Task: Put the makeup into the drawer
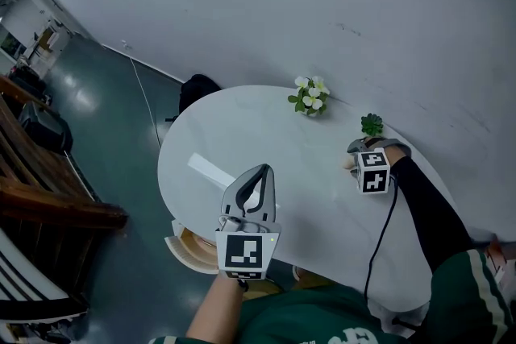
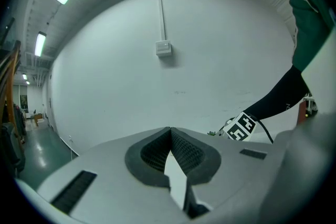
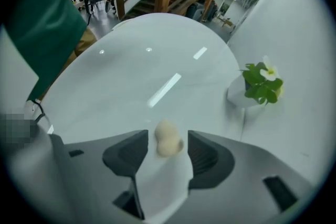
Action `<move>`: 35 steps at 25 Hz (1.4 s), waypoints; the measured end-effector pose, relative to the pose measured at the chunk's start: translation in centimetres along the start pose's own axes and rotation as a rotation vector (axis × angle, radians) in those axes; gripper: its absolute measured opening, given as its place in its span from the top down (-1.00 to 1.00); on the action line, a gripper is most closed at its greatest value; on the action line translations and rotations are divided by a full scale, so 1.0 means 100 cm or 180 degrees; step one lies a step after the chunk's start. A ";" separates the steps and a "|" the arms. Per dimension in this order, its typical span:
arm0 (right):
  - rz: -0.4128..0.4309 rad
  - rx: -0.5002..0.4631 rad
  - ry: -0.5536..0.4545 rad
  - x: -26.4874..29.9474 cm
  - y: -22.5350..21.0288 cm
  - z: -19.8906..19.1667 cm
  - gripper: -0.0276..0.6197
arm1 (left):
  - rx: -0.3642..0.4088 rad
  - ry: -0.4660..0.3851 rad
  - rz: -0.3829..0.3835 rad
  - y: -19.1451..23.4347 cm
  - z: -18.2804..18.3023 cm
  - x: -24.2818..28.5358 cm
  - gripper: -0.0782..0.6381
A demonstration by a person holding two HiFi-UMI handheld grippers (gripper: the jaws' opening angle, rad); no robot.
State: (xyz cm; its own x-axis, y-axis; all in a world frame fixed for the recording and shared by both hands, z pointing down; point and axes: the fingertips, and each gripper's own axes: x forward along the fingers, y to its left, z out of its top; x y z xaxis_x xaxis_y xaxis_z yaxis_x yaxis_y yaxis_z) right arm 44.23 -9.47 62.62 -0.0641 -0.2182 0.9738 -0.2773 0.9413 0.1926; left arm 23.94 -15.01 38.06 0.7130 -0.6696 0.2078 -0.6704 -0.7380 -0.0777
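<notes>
A beige, egg-shaped makeup sponge lies on the white oval table. My right gripper points steeply down over it with its jaws open. The sponge lies between the two dark pads, with a gap on each side. In the head view that gripper is at the table's right side, near a small green plant. My left gripper hovers over the table's near edge, shut and empty. Its pads meet at the tips. No drawer is plainly in view.
A pot of white flowers stands at the table's far edge, close to the wall. A pale wooden curved piece shows under the near edge. A black bag lies on the floor, and wooden stairs rise at the left.
</notes>
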 end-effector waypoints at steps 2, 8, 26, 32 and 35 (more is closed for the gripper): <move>0.0126 -0.0100 0.0130 0.011 0.000 -0.007 0.17 | -0.0013 0.0031 0.0058 0.007 -0.005 -0.005 0.78; 0.0322 -0.0347 0.0374 0.029 0.003 -0.017 0.56 | -0.0031 0.0068 0.0219 0.023 -0.013 -0.020 0.78; -0.1146 0.1719 -0.1631 -0.114 -0.039 0.080 0.61 | 0.0021 -0.0128 0.0307 0.021 0.011 -0.036 0.78; -0.1792 0.2499 -0.2361 -0.183 -0.039 0.095 0.59 | 0.0022 -0.0201 0.0326 0.019 0.022 -0.035 0.78; -0.2076 0.2715 -0.2561 -0.209 -0.036 0.097 0.58 | -0.0004 -0.0225 0.0363 0.022 0.024 -0.037 0.78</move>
State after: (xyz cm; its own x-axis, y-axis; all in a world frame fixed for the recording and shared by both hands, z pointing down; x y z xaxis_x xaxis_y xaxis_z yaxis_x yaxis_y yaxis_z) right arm 37.32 -10.82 40.42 -0.1525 -0.9295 0.3357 -0.9609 0.2189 0.1695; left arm 20.31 -14.34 34.78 0.6448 -0.7534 0.1285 -0.7481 -0.6566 -0.0956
